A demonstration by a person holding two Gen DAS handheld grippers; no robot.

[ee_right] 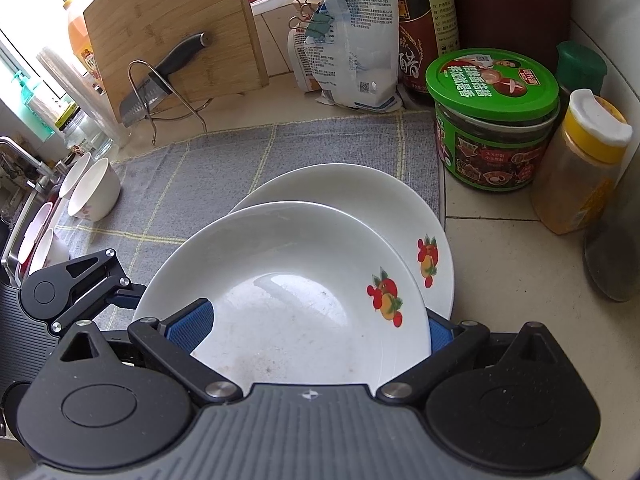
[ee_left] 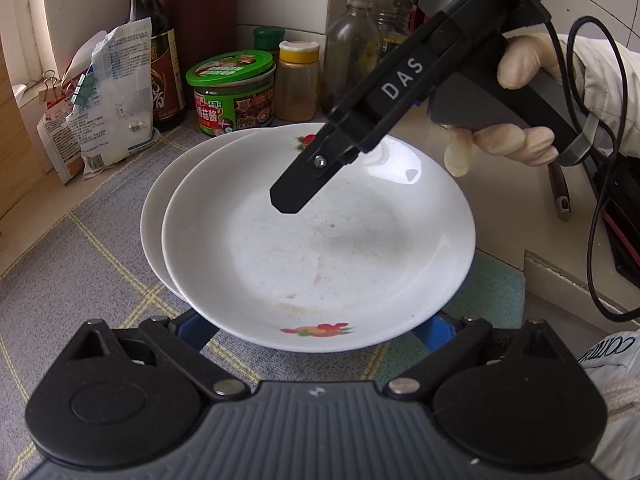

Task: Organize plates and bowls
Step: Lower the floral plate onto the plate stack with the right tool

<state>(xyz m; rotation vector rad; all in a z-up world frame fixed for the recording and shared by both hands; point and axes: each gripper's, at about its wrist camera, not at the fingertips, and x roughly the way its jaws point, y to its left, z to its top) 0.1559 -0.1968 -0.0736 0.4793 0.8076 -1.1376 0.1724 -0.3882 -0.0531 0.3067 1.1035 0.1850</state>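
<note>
Two white plates with fruit prints are stacked off-centre on the grey cloth: the upper plate (ee_right: 296, 292) lies nearer, the lower plate (ee_right: 360, 196) juts out farther back. Two white bowls (ee_right: 94, 190) are tipped on their sides far left.

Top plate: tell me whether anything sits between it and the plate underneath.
Nothing visible does. The top plate lies offset directly over the lower plate; both sets of tongs are at its rim.
</note>
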